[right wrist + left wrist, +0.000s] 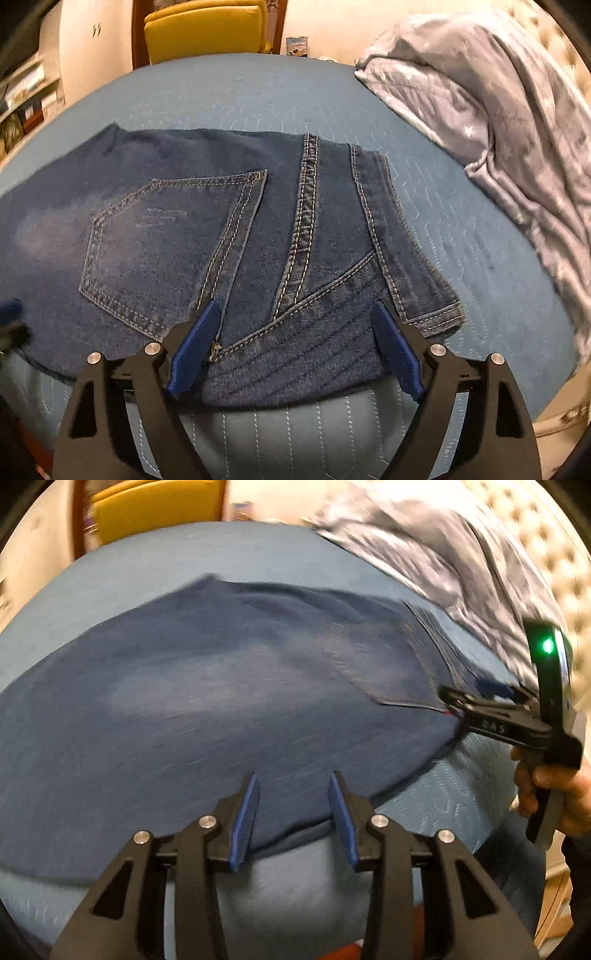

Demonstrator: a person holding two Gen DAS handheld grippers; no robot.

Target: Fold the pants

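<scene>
- Lying flat on the blue quilted bedspread (pixel 258 92), the dark denim pants (pixel 221 236) are filling the middle of the right wrist view, back pocket (pixel 166 243) at 9 o'clock and the waistband end at 5 o'clock.
- The right gripper (pixel 295 347) is hovering at 6 o'clock over the near edge of the pants, its jaws standing wide apart with the denim showing between the blue pads (pixel 192 347).
- The left gripper (pixel 293 819) is sitting at 6 o'clock in its own view, jaws apart and gripping nothing, above the near hem of the pants (pixel 221 709).
- In the blurred left wrist view the right gripper (pixel 454 701) is reaching in from 3 o'clock, its tips seeming to be at the pants' edge; whether they are touching I cannot tell.
- A grey star-print blanket (pixel 498 122) is lying bunched at 2 o'clock, apart from the pants.
- A yellow chair (pixel 207 33) is standing at 12 o'clock, beyond the bed.
</scene>
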